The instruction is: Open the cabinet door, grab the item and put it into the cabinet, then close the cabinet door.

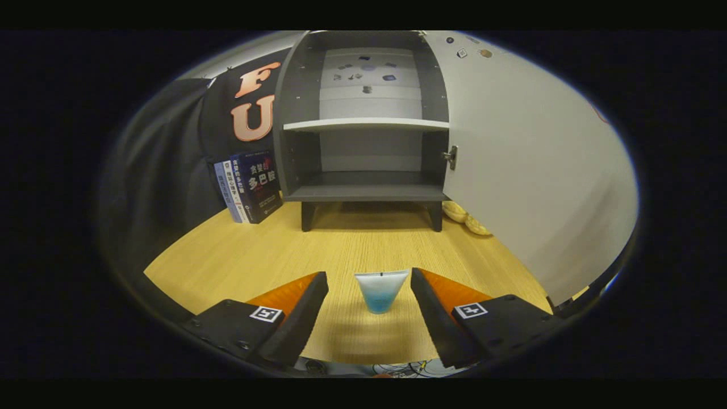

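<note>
A small cup (pixel 380 291), white at the rim and blue lower down, stands upright on the wooden table (pixel 238 255) between my two fingertips, touching neither. My gripper (pixel 369 289) is open, its fingers spread wide on either side of the cup. Beyond the cup stands a dark grey cabinet (pixel 363 193) on short legs, with one white shelf (pixel 366 124) inside and nothing on its lower floor. Its white door (pixel 528 165) is swung wide open to the right, coming forward past my right finger.
Several books (pixel 250 187) stand upright against the cabinet's left side. Yellowish round objects (pixel 463 216) lie on the table behind the open door's lower edge. Small stickers dot the cabinet's back panel (pixel 366 71).
</note>
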`<state>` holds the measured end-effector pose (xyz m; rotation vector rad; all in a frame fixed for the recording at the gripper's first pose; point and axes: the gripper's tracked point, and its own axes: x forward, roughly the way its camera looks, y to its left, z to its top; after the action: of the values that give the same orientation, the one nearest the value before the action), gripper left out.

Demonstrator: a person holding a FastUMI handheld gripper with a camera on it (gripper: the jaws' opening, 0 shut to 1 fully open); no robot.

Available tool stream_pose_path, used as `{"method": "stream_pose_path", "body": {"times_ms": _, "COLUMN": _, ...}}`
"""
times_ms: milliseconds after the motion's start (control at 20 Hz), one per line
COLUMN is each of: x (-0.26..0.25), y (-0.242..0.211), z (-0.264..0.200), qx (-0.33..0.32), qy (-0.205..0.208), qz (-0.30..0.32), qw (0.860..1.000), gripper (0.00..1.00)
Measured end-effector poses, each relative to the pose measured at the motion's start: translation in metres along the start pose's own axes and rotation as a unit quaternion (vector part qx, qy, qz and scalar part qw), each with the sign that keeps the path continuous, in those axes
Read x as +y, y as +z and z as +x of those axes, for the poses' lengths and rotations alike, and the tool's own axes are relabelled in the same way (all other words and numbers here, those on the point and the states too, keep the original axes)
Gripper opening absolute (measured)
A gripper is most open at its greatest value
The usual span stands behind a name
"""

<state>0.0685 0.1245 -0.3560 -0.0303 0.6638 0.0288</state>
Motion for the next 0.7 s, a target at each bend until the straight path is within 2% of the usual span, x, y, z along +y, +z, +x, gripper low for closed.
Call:
{"method": "stream_pose_path", "body": {"times_ms": 400, "x": -0.005, "y": -0.044, "z": 0.038, "qx": 0.047, "qy": -0.003, "qz": 0.035, "qw": 0.998, "gripper": 0.94}}
{"method": "stream_pose_path", "body": {"times_ms": 450, "x": -0.006, "y": -0.045, "z": 0.04, "qx": 0.047, "qy": -0.003, "qz": 0.041, "qw": 0.998, "gripper": 0.91}}
{"method": "stream_pose_path", "body": {"times_ms": 550, "x": -0.012, "y": -0.047, "z": 0.042, "qx": 0.046, "qy": -0.012, "qz": 0.049, "qw": 0.998, "gripper": 0.79}}
{"method": "stream_pose_path", "body": {"times_ms": 650, "x": -0.013, "y": -0.047, "z": 0.042, "qx": 0.05, "qy": -0.008, "qz": 0.059, "qw": 0.997, "gripper": 0.59}}
{"method": "stream_pose_path", "body": {"times_ms": 700, "x": -0.013, "y": -0.047, "z": 0.04, "qx": 0.051, "qy": -0.008, "qz": 0.06, "qw": 0.997, "gripper": 0.57}}
